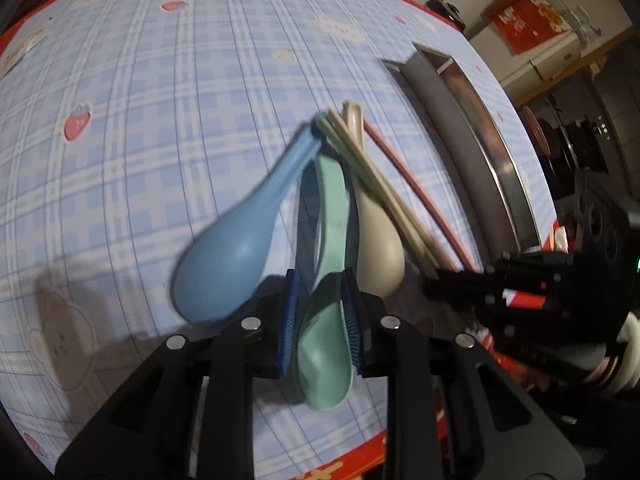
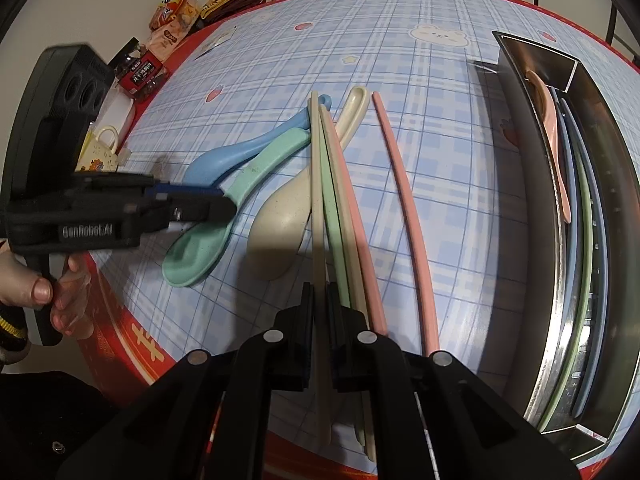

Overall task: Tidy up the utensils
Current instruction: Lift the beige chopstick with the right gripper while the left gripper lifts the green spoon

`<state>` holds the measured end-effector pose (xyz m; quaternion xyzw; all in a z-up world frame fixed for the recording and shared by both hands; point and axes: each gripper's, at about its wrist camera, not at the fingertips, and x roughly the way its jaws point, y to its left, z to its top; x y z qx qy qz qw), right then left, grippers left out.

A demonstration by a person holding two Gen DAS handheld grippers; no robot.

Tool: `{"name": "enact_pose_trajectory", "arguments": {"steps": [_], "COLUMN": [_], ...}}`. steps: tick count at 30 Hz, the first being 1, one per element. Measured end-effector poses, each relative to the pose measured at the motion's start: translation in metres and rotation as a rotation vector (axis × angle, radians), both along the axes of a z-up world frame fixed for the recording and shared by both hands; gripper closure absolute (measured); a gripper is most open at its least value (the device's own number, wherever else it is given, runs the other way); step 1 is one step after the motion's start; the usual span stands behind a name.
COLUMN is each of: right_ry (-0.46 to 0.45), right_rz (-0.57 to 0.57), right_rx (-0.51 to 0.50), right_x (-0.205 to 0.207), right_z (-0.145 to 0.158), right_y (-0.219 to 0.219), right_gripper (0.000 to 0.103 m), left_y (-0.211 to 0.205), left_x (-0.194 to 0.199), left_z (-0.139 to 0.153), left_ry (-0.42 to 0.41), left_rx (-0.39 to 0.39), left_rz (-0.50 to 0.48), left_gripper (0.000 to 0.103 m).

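My left gripper (image 1: 319,284) is shut on the green spoon (image 1: 326,344) at the neck above its bowl; its blue pads (image 1: 290,316) press both sides. A blue spoon (image 1: 224,256) lies to its left and a beige spoon (image 1: 378,252) to its right. My right gripper (image 2: 320,294) is shut on a beige chopstick (image 2: 316,184) that runs away across the table. Beside that chopstick lie green, beige and pink chopsticks (image 2: 340,216), fanned over the beige spoon (image 2: 280,220). A single pink chopstick (image 2: 404,208) lies apart on the right. The right wrist view shows the left gripper (image 2: 226,210) on the green spoon (image 2: 200,248).
A long steel tray (image 2: 532,184) stands at the right, holding a pink spoon (image 2: 550,128) and several chopsticks. Snack packets (image 2: 172,12) and a small cup (image 2: 100,148) sit beyond the table's left edge. A person's hand (image 2: 36,288) holds the left gripper. The checked tablecloth (image 1: 160,120) stretches beyond the utensils.
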<state>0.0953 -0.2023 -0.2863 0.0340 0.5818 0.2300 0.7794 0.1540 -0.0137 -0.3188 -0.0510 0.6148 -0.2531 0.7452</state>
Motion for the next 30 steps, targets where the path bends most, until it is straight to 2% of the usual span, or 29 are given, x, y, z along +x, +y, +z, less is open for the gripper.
{"name": "enact_pose_trajectory", "arguments": {"steps": [2,5,9,15,17,20,25,30], "right_ry": [0.0,0.0,0.0,-0.001,-0.003,-0.005,-0.003,-0.029], "right_rz": [0.001,0.002,0.005,0.007,0.011,0.015,0.012,-0.001], "right_rx": [-0.001,-0.002,-0.006,-0.011,-0.018,-0.025,-0.022,0.015], "right_x": [0.0,0.0,0.001,0.001,0.001,0.0,0.0,-0.001], "right_z": [0.0,0.0,0.0,-0.001,-0.001,-0.001,0.001,0.013], "right_y": [0.0,0.001,0.001,0.0,0.001,0.001,0.001,-0.002], "right_gripper": [0.096,0.096,0.096,0.096,0.096,0.096,0.096,0.096], "left_y": [-0.001,-0.001,-0.006,-0.015,-0.02,-0.025,-0.006,0.019], "left_x": [-0.004,-0.005,-0.005,-0.009,-0.013,-0.022,-0.03,-0.033], "left_z": [-0.001,-0.004,-0.003,-0.001,0.001,0.001,0.003,0.016], "left_ry": [-0.007,0.0,-0.005,-0.039,-0.053,-0.083,-0.071,-0.093], "left_rx": [-0.003,-0.01,0.005,0.059,0.079,0.107,0.065,0.027], "left_rz": [-0.009,-0.009,-0.027,-0.065,-0.077,-0.081,0.027,0.15], "left_gripper": [0.08,0.087,0.087,0.086,0.09,0.09,0.091,0.091]}}
